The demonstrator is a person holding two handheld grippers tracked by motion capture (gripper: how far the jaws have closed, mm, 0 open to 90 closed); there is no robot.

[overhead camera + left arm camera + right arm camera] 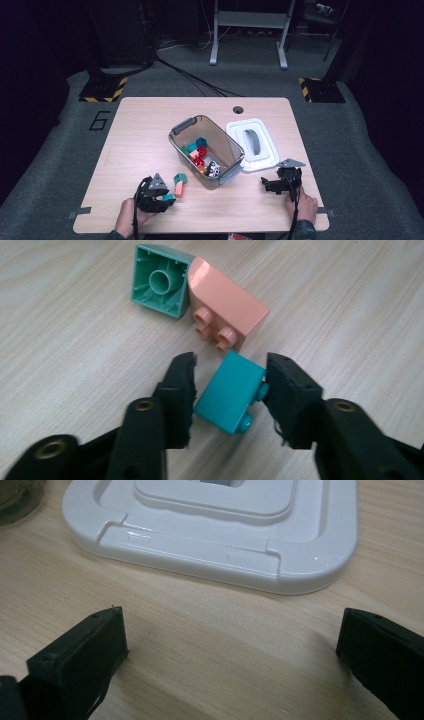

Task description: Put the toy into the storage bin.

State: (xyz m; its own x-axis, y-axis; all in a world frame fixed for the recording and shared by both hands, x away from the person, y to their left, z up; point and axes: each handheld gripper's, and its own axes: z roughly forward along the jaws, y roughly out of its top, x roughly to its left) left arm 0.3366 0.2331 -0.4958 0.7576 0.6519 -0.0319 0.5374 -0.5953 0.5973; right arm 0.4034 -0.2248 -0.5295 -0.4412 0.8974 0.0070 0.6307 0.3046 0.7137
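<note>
A teal brick [230,392] lies skewed between the jaws of my left gripper [230,372], studs against one pad and a corner against the other, so the gripper is shut on it just above the wooden table [130,130]. Right beyond it lie a peach sloped brick [227,302] and a mint green brick [160,280] turned hollow side up. From the high view, my left gripper [167,199] is at the front left, near the peach brick [178,188]. My right gripper [265,184] stands open at the front right, with bare table between its jaws [232,630].
A clear bin [180,127] with grey handles sits mid-table and holds several coloured bricks. Its white lid [235,131] lies to the right of the bin, and the lid's near edge [225,565] is just beyond my right gripper. A hand holds each gripper at the front edge.
</note>
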